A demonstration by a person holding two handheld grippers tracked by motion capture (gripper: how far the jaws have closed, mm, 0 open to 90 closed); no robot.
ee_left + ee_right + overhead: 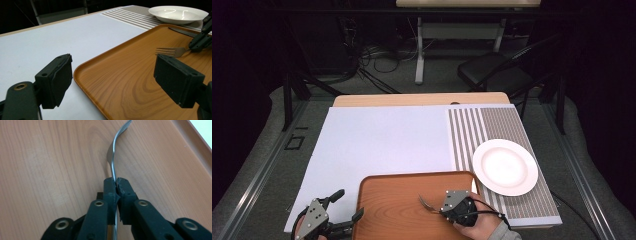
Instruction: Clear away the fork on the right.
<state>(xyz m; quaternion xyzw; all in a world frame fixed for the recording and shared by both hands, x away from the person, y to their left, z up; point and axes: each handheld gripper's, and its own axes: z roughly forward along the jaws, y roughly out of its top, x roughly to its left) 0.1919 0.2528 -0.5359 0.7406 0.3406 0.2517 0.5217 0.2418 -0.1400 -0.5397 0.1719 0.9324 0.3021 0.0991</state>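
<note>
I count one wooden tray [397,200] on the surface [382,140], one white plate [505,166], and one striped placemat [482,130] under that plate. One fork [428,203] hangs over the tray. In the left gripper view I also make out one knife [180,31] lying on the tray. Two hand-held grippers: left [346,207], right [438,209].
</note>
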